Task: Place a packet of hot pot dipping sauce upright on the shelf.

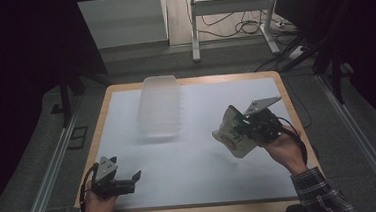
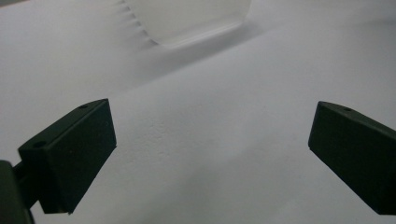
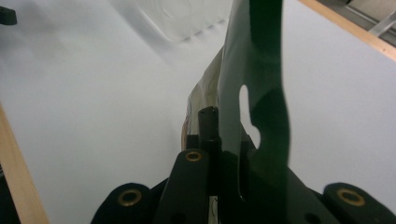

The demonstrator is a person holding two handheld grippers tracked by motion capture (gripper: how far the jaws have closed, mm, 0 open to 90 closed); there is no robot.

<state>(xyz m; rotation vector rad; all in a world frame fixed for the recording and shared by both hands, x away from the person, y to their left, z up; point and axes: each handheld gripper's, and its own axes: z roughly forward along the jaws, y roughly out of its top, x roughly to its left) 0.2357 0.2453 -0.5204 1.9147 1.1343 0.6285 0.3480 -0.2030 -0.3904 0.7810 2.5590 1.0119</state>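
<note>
A cream snack bag (image 1: 230,133) with a green top and red print hangs above the white table sheet (image 1: 196,175) at the right, tilted. My right gripper (image 1: 242,127) is shut on the bag's green top edge (image 3: 254,60), which rises between its jaws in the right gripper view. A clear plastic tub (image 1: 159,106) stands at the back centre-left of the sheet; its ribbed side (image 2: 187,21) shows at the top of the left gripper view. My left gripper (image 1: 136,179) rests low near the front left corner, open, with bare sheet between its fingers (image 2: 70,158).
The wooden table edge (image 1: 198,211) frames the white sheet. Behind the table stand a metal frame leg (image 1: 194,25) and loose cables (image 1: 250,26) on the floor. Dark curtains close both sides.
</note>
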